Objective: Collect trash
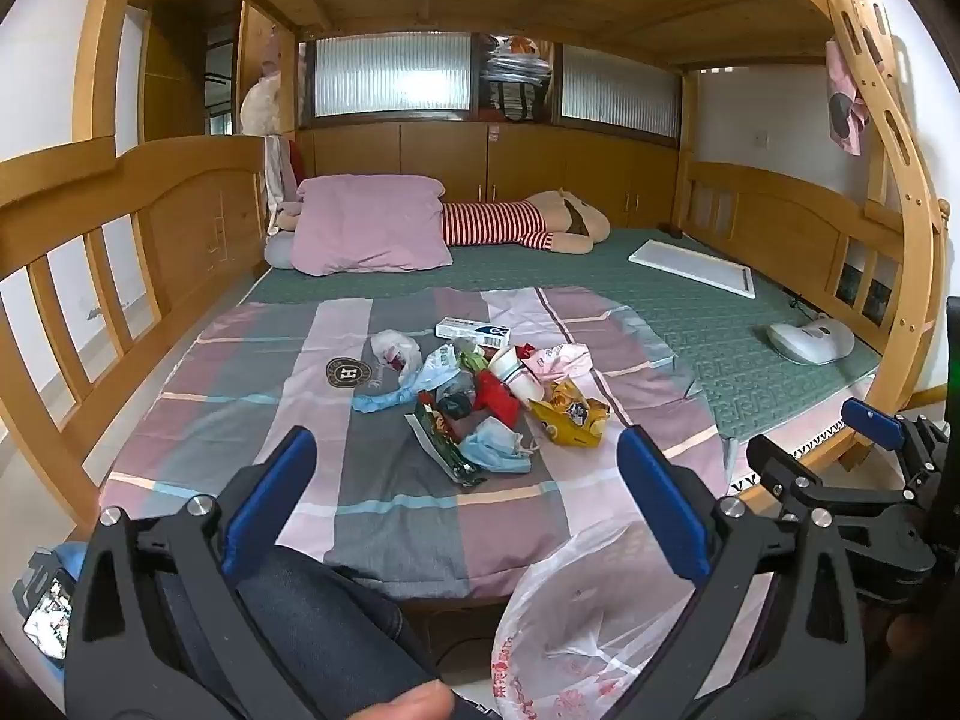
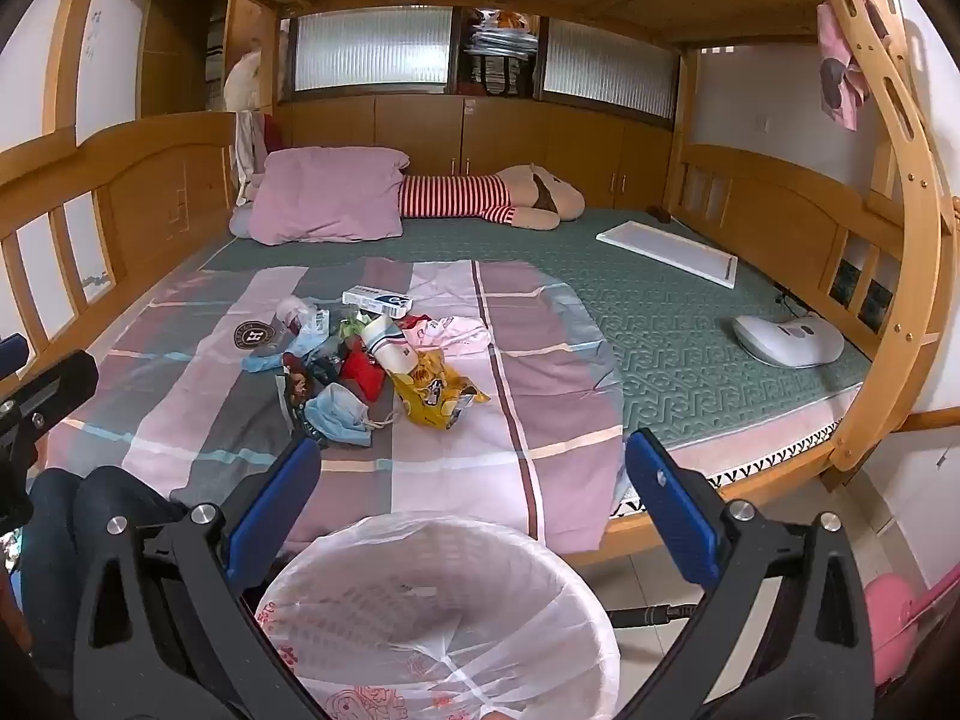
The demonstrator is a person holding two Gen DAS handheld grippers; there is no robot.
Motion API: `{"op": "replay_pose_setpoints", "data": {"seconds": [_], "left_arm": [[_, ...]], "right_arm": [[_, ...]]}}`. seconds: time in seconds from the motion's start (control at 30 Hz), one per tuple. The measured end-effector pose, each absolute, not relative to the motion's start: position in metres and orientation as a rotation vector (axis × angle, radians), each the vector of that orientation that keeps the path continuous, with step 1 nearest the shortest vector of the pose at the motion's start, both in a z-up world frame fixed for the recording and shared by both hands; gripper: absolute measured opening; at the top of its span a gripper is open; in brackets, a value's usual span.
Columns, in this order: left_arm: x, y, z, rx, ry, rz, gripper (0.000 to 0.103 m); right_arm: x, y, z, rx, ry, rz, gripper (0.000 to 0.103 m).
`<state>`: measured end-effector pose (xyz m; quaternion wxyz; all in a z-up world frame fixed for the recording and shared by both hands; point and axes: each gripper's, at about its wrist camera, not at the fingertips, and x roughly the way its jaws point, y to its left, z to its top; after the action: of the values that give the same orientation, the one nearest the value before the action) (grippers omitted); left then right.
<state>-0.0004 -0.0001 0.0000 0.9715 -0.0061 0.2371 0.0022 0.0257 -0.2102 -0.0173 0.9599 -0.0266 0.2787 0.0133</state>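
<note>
Lined with a thin white plastic bag, the trash bin (image 2: 444, 618) fills the bottom centre of the right wrist view, directly under the right hand-held gripper (image 2: 474, 498), whose blue pads stand wide apart with nothing between them. As far as its visible inside shows, the bin looks empty, though its lower part runs off the frame. In the left wrist view the left hand-held gripper (image 1: 468, 498) is likewise spread wide and holds nothing; a dark-trousered leg (image 1: 312, 618) sits under it at lower left, and a fingertip shows at the bottom edge.

All the trash still lies in one heap (image 1: 480, 402) on the checked sheet (image 1: 252, 408) of the bed, centre of both frames and well apart from either gripper. It includes a blue face mask (image 1: 495, 450), a yellow snack wrapper (image 1: 570, 414), a paper cup (image 1: 516, 372), a white and blue box (image 1: 474, 331) at the far edge, a crumpled clear bag (image 1: 393, 348) and some red scraps.

Judging by this, collection has not begun: every piece is left to pick up and drop into the bin.

Pieces buried under the heap cannot be counted, and print on the wrappers is too small to read. Whether the white gadget (image 1: 810, 339) at right counts as trash I cannot tell.
</note>
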Motion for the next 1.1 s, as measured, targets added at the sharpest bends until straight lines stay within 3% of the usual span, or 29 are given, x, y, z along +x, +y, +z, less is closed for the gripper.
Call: {"op": "replay_pose_setpoints", "data": {"seconds": [1.1], "left_arm": [[0.008, 0.002, -0.022, -0.002, 0.556, 0.03, 0.1]], "right_arm": [[0.029, -0.213, -0.025, -0.022, 0.613, 0.037, 0.1]]}}
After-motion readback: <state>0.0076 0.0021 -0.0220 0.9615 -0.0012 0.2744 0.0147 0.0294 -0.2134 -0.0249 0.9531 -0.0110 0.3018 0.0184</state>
